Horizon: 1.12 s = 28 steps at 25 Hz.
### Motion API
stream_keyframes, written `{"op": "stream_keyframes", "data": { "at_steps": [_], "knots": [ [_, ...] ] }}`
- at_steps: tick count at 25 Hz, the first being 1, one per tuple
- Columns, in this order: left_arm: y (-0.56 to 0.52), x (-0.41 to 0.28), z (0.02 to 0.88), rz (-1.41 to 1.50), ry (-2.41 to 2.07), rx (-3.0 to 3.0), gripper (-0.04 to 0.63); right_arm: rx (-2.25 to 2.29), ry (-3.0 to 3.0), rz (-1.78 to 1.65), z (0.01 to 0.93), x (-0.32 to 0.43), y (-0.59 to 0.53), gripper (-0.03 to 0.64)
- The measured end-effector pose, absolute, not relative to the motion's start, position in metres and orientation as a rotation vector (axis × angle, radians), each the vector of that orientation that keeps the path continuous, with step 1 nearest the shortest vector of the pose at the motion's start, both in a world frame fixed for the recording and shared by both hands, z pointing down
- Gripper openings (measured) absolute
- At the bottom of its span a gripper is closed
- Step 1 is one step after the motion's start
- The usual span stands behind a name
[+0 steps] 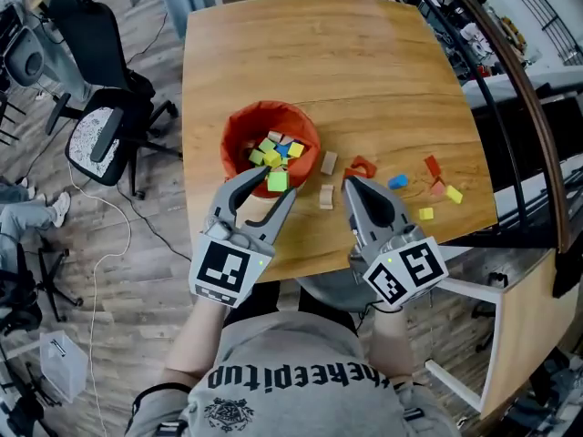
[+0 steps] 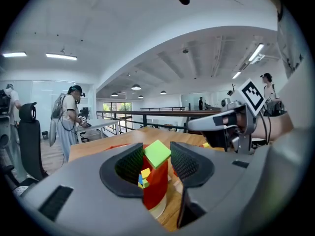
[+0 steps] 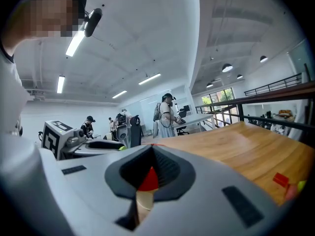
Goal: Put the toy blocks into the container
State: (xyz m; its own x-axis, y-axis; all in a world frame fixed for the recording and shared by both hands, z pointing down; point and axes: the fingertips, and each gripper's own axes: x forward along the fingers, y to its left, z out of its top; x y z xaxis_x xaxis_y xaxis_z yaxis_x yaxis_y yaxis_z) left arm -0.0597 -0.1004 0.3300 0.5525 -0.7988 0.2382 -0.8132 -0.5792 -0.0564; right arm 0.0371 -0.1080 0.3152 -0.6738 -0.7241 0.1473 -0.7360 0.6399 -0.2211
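Toy blocks are split between gripper, container and table. A green block (image 2: 157,153) is pinched between the jaws of the left gripper (image 1: 276,186), a pad pressing on each side. It is held up over the near rim of the red container (image 1: 239,135). Inside that container lies a heap of blocks (image 1: 271,156), yellow, green and blue among them.

The right gripper (image 1: 351,182) has its jaws closed together and holds nothing. Its tips point at a red arch block (image 1: 363,166) just ahead on the wooden table (image 1: 364,71). Two plain wooden blocks (image 1: 328,163) lie between the container and the arch.

Farther right, well apart from the container, lie a blue block (image 1: 397,182), a red block (image 1: 432,166), a pink block (image 1: 438,188) and two yellow blocks (image 1: 453,194).
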Motion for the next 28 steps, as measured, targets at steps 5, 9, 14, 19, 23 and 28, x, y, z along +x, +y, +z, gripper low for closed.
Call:
{"op": "stream_keyframes", "data": {
  "at_steps": [5, 9, 14, 19, 23, 28],
  "knots": [
    [-0.111, -0.079, 0.333, 0.396, -1.486, 2.676, 0.183, 1.219, -2.806, 0.408, 0.314, 0.03, -0.108, 0.011],
    [-0.119, -0.084, 0.336, 0.417, -1.51, 2.668, 0.183, 1.209, -2.799, 0.405, 0.314, 0.027, -0.11, 0.011],
    [-0.126, -0.086, 0.341, 0.451, -1.532, 2.661, 0.184, 1.207, -2.788, 0.405, 0.316, 0.028, -0.111, 0.011],
    [-0.13, -0.088, 0.344, 0.454, -1.539, 2.652, 0.195, 1.21, -2.785, 0.412, 0.317, 0.027, -0.113, 0.011],
    [-0.13, -0.09, 0.344, 0.446, -1.533, 2.654, 0.207, 1.203, -2.788, 0.411, 0.317, 0.024, -0.113, 0.011],
    [-0.124, -0.089, 0.339, 0.416, -1.514, 2.676, 0.191, 1.187, -2.8, 0.4, 0.314, 0.018, -0.111, 0.011]
  ]
}}
